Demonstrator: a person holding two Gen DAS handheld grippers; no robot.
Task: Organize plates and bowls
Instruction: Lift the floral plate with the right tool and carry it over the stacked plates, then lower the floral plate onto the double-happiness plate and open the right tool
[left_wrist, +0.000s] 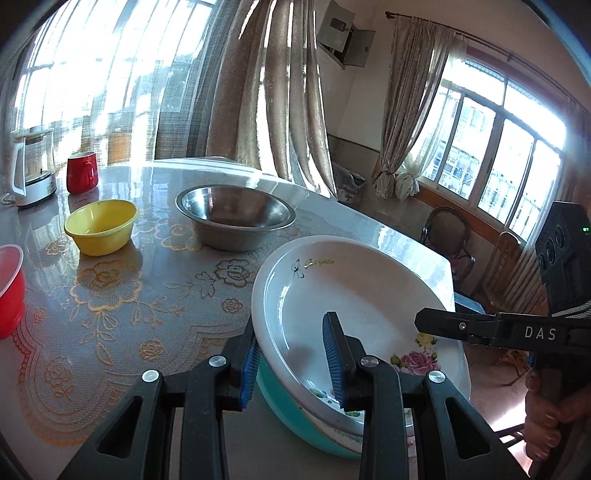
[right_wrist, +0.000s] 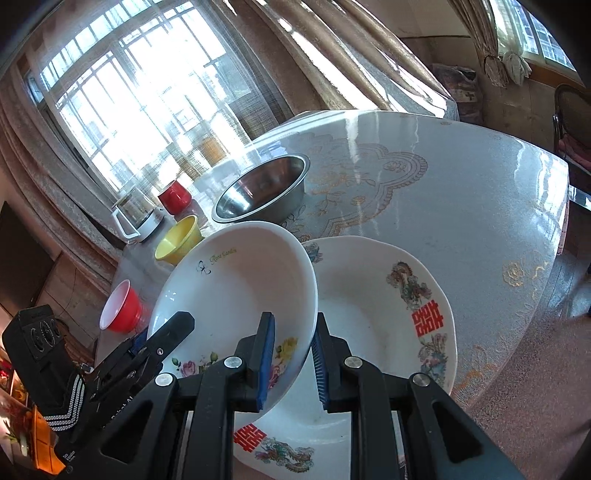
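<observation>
A white plate with a rose print (left_wrist: 351, 288) (right_wrist: 236, 291) is held tilted by its rim from both sides. My left gripper (left_wrist: 291, 332) is shut on its near-left rim, one pad inside the plate and one outside. My right gripper (right_wrist: 293, 321) is shut on the opposite rim. Each gripper shows in the other's view, the right gripper (left_wrist: 436, 325) and the left gripper (right_wrist: 173, 325). Directly under the rose plate lies a larger dish with red characters and dragons (right_wrist: 388, 332). In the left wrist view a teal-sided dish (left_wrist: 295, 417) shows beneath the plate.
On the lace-patterned table (left_wrist: 129, 314) (right_wrist: 443, 203) stand a steel bowl (left_wrist: 236, 218) (right_wrist: 262, 188), a yellow bowl (left_wrist: 101, 225) (right_wrist: 179, 240), a red cup (left_wrist: 9, 288) (right_wrist: 122, 310), a red mug (left_wrist: 82, 173) and a kettle (left_wrist: 33, 166). A chair (left_wrist: 447, 236) stands past the table's far edge.
</observation>
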